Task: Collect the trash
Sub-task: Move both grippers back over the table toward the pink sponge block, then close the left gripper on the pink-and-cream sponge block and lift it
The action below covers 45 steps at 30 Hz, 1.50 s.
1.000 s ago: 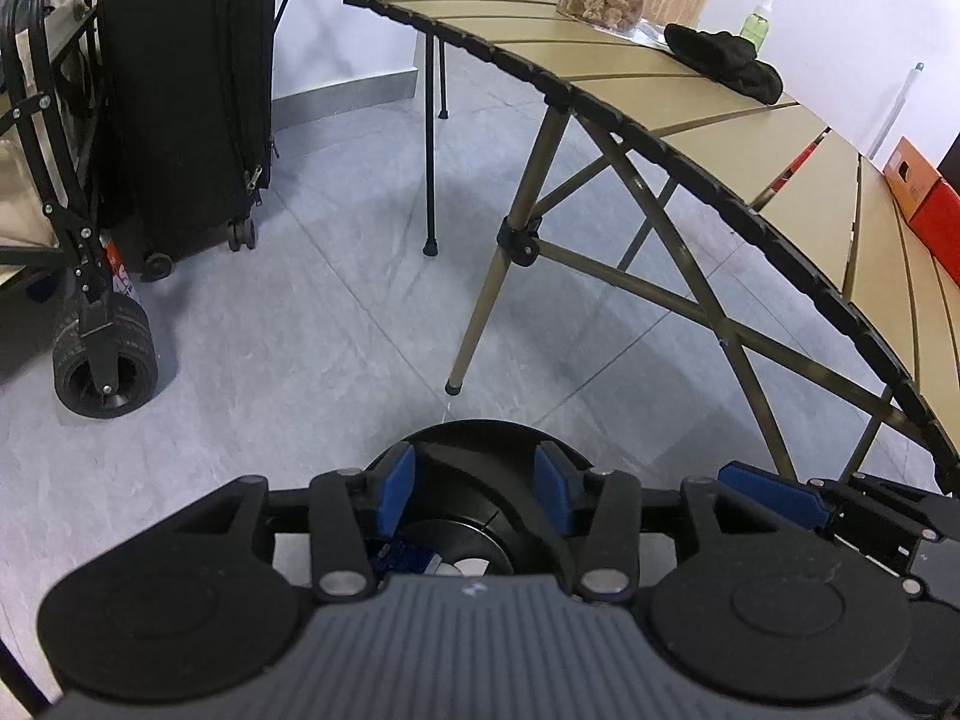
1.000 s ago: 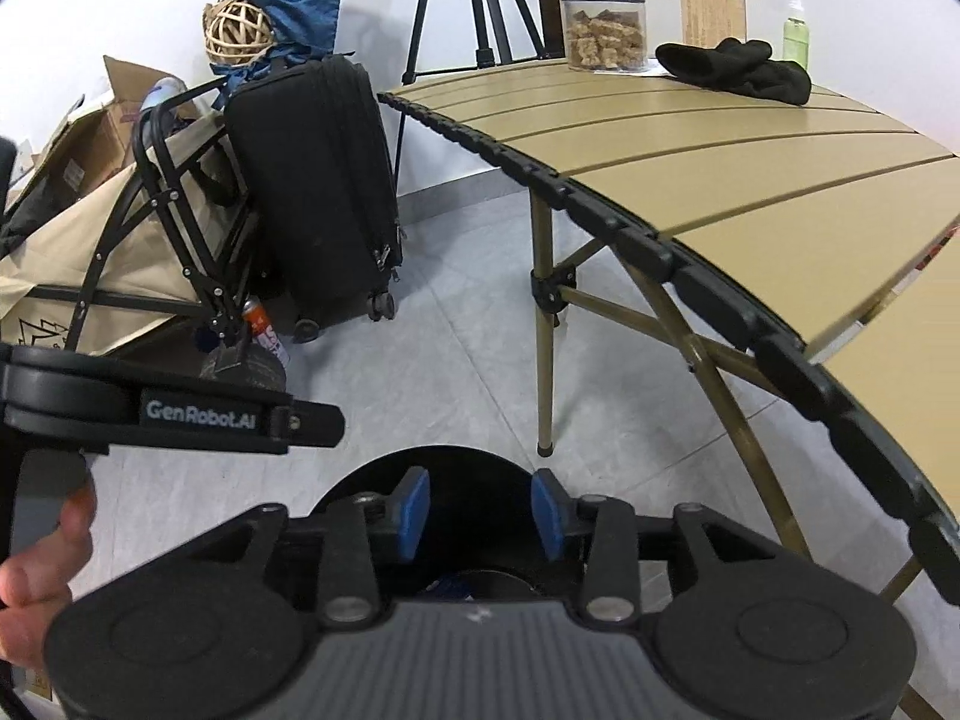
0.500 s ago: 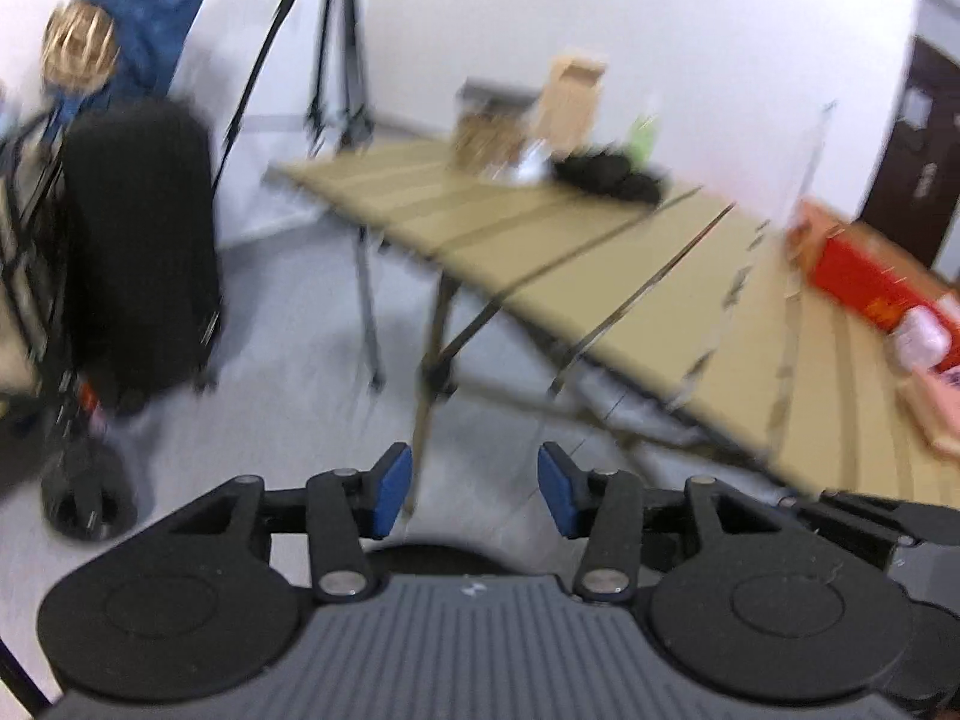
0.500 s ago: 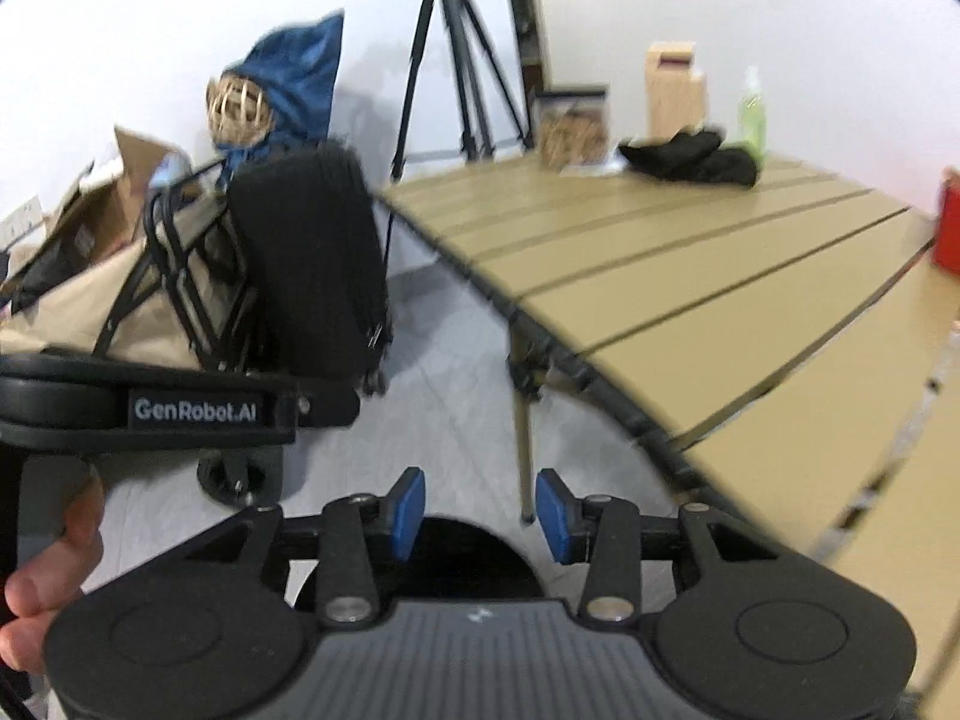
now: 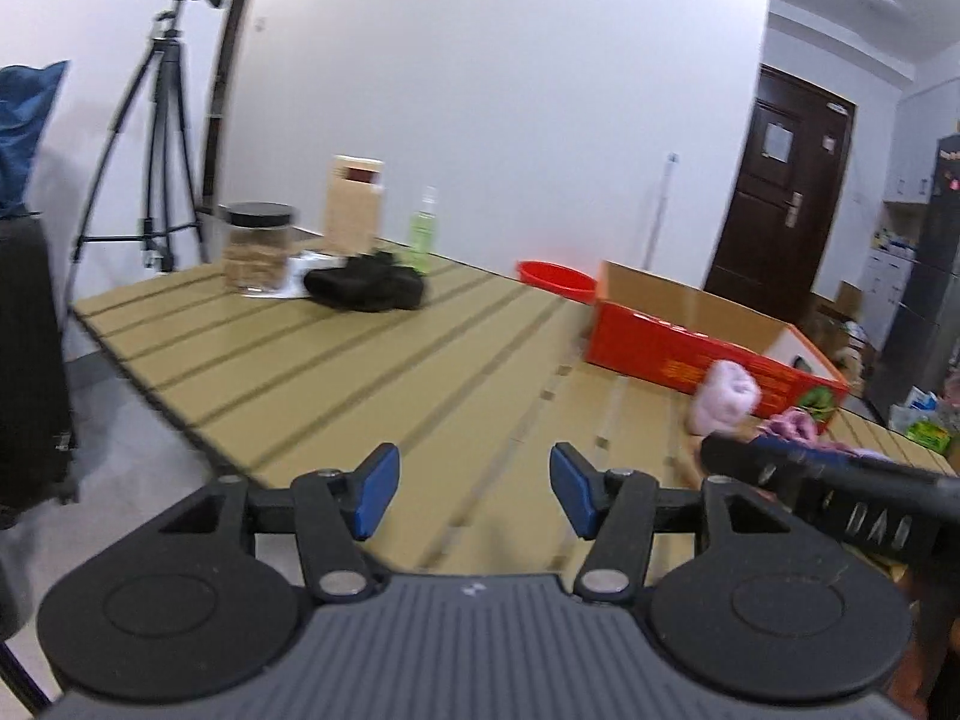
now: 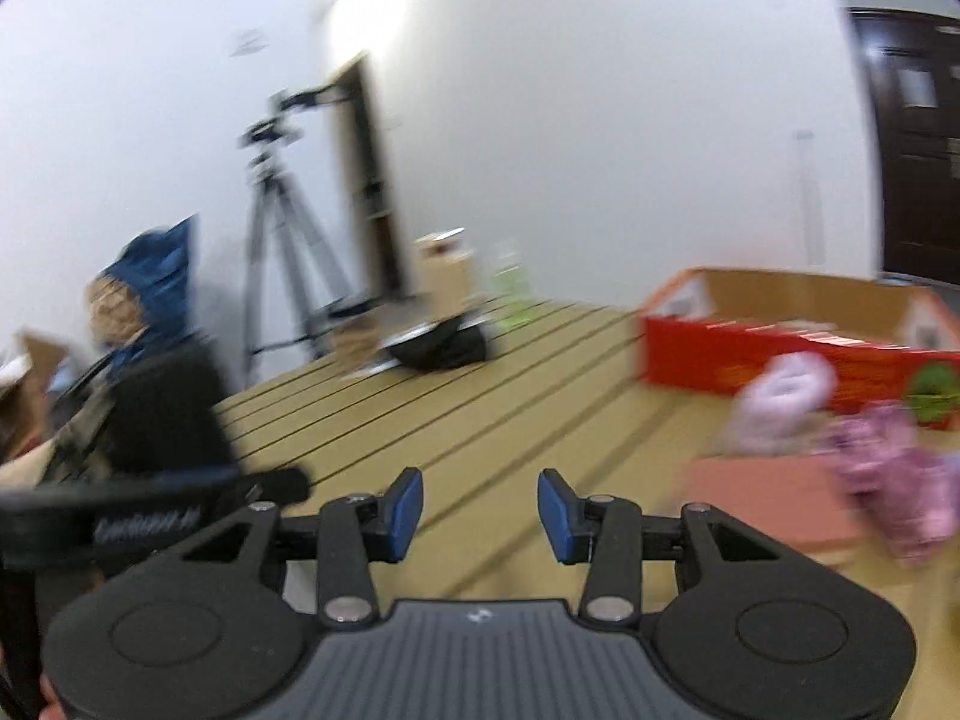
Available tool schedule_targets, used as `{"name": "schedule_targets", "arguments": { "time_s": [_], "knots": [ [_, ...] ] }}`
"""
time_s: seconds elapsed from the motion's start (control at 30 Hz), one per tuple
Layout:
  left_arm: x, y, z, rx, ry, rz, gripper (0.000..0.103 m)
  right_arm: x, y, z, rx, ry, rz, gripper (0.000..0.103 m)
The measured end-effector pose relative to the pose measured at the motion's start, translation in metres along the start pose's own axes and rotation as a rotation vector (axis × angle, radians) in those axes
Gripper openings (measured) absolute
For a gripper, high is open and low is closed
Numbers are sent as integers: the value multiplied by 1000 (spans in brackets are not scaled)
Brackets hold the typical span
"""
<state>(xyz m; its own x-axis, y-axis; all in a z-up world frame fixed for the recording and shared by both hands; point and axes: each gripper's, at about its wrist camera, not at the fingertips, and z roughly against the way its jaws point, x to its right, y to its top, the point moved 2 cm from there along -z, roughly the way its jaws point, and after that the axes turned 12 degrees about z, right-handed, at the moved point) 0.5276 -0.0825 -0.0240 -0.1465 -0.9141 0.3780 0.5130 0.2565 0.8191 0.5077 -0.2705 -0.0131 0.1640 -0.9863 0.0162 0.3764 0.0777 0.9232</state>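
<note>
Both hand-held grippers are carried above the near edge of the tan slatted folding table, pointing slightly down across its top. The jaws of the left gripper have just been opening and stand about half apart with nothing between them; those of the right gripper have widened a little too and are likewise empty. The likeliest trash, a pale pink crumpled wad and a darker pink-purple crumpled wrapper, is seen lying on the table to the right of both grippers and further in, just in front of the open red cardboard box. The wad appears roughly round, with no clear long axis; the wrapper is too blurred for its shape to be told. In the left wrist view the right gripper's body is interposed between the left gripper and these items, so the right hand is judged the nearer, and a swing to the right and forward would be called for.
</note>
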Motion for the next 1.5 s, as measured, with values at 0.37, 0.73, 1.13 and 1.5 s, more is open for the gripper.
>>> {"name": "schedule_targets", "arguments": {
  "time_s": [0.37, 0.73, 1.13, 1.5],
  "knots": [
    [94, -39, -70, -110, -138, 54, 58, 137, -34, 4, -74, -272, -239, 52],
    [103, -52, -117, -168, -143, 136, 39, 165, -52, -42, -155, -161, -313, 40],
    [93, -49, -120, -235, -239, 230, 17, 177, -61, -46, -141, -24, -440, 28],
    [92, -47, -114, -249, -239, 218, 16, 168, -52, -43, -144, -43, -368, 24]
  ]
}}
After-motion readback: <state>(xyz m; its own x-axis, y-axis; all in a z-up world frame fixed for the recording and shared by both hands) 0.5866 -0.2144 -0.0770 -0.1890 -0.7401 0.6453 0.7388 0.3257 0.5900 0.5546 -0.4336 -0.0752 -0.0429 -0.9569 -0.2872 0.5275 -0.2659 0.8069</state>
